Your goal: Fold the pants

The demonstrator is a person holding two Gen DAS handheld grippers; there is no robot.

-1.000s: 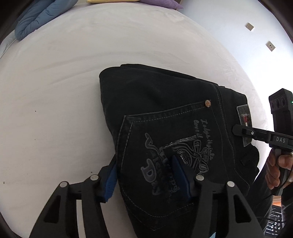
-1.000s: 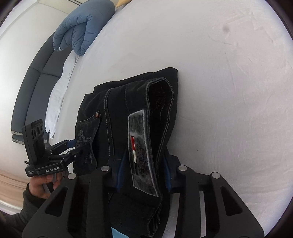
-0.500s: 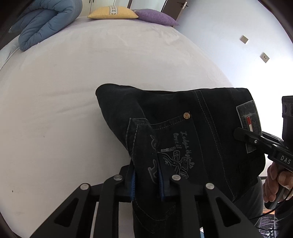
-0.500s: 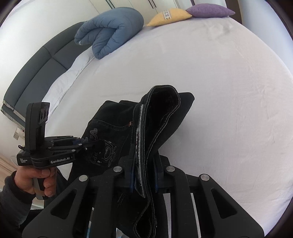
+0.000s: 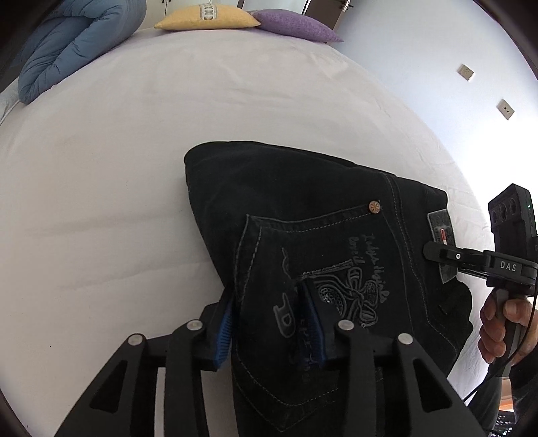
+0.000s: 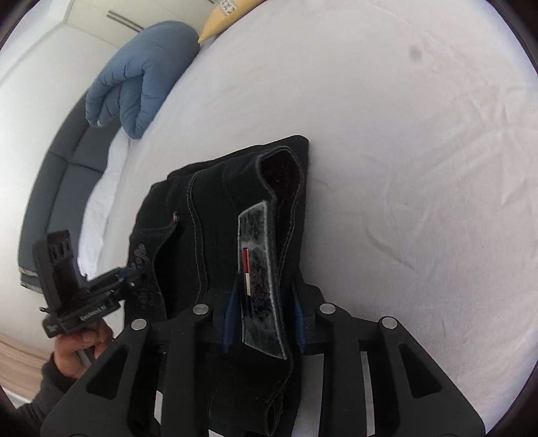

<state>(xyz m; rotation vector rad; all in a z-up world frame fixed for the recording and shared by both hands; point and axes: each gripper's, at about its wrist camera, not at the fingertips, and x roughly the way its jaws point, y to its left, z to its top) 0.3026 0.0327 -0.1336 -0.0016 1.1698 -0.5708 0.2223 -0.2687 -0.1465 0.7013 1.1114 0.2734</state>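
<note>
Left claw (image 5: 269,322): opening, pocket edge of the black jeans (image 5: 302,208) between its pads.
Right claw (image 6: 265,322): opening, waistband between its pads.
Bed (image 5: 117,168): under the jeans, ahead of both claws.

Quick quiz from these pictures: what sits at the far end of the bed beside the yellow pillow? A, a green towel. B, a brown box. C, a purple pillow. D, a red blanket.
C: in the left wrist view a purple pillow lies right next to the yellow pillow at the far edge of the bed.
</note>
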